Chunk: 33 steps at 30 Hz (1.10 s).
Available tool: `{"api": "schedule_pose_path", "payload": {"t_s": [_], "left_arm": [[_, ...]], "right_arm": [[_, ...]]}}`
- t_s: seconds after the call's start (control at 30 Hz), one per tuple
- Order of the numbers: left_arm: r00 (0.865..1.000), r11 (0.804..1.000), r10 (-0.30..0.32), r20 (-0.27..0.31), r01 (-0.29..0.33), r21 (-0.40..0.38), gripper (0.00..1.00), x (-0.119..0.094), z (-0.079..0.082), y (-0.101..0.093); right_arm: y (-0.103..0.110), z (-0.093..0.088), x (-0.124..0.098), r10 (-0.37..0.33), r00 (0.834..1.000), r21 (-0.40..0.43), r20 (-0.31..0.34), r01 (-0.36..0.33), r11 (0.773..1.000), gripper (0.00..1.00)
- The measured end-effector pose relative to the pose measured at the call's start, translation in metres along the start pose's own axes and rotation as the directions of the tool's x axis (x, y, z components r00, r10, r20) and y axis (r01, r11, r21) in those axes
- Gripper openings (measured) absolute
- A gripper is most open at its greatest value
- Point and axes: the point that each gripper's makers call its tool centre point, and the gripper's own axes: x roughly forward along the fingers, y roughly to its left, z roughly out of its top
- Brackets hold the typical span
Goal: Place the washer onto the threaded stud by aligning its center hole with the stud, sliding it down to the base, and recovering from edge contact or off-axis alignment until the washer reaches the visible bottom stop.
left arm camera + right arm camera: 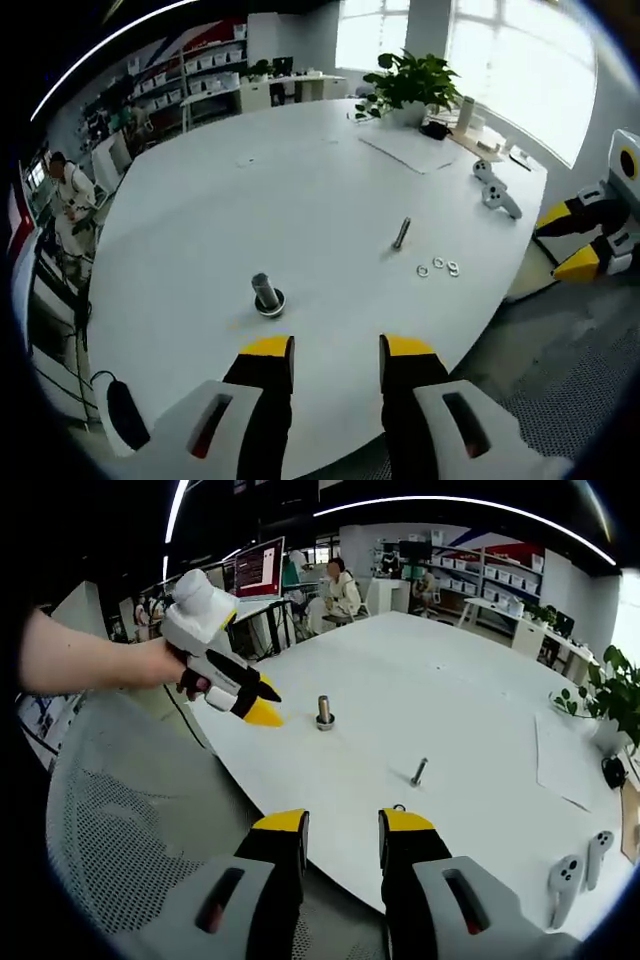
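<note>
In the left gripper view, the threaded stud [266, 294] stands upright on its dark round base, well in from the tabletop's [230, 210] near edge and just ahead of the left gripper [337, 352], whose yellow-tipped jaws are spread with nothing between them. Further right a loose bolt [401, 233] lies on the tabletop, and beside it, closer to the right-hand edge, sit three small washers [438, 266], all untouched. Past that edge the right gripper [585, 240] hangs off the table.

In the right gripper view, the left gripper [262, 712] is held by a hand [178, 668] over the table's left edge, near the stud [324, 712]; the bolt [419, 772] lies to its right. The right gripper's [343, 832] own jaws are parted and empty, hovering just off the near edge.

By my judgement no washer has been picked up, so the pick comes first: one gripper must reach the washers, close on a single one by its rim, then carry it over the stud
</note>
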Motion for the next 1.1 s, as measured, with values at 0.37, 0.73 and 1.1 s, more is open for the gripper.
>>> {"api": "schedule_pose_path", "payload": {"t_s": [0.37,0.73,1.1], "left_arm": [[0.996,0.999,0.023,0.088,-0.020,-0.039,0.32,-0.022,0.001,0.005],[0.988,0.998,0.021,0.155,-0.011,-0.063,0.32,-0.028,0.014,0.010],[0.985,0.997,-0.010,0.172,0.023,-0.072,0.31,-0.023,0.013,0.005]], "right_arm": [[-0.002,0.000,0.000,-0.004,1.000,0.018,-0.001,0.004,1.000,0.31],[-0.002,-0.004,0.002,-0.008,1.000,0.020,-0.023,0.008,1.000,0.31],[-0.009,-0.008,0.003,-0.039,0.998,0.044,-0.044,0.041,0.998,0.32]]}}
